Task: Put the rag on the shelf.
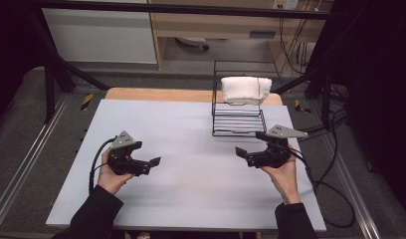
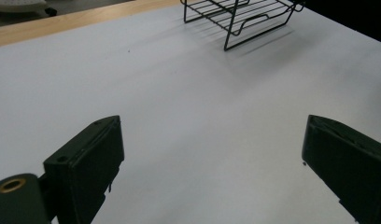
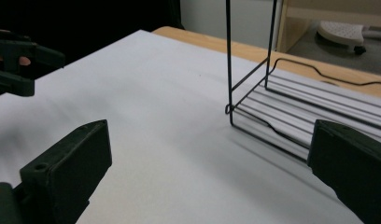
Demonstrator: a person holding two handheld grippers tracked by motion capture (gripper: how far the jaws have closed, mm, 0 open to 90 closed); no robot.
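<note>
Inspecting the table (image 1: 191, 199) from the high view, we find the left gripper (image 1: 150, 164) at about eight o'clock on the white surface and the right gripper (image 1: 242, 152) at about four o'clock, each held in a hand and pointing inward toward the other. In their own views both stand with jaws spread wide and nothing between them; bare tabletop lies beneath. The wire rack (image 1: 238, 117) stands at about one o'clock, near the far right corner, just beyond the right gripper and well apart from the left. A folded white cloth (image 1: 246, 89) rests on the rack's upper tier; whether it hangs over the rear rail we cannot tell at this resolution. The lower tier (image 3: 310, 107) carries nothing.
</note>
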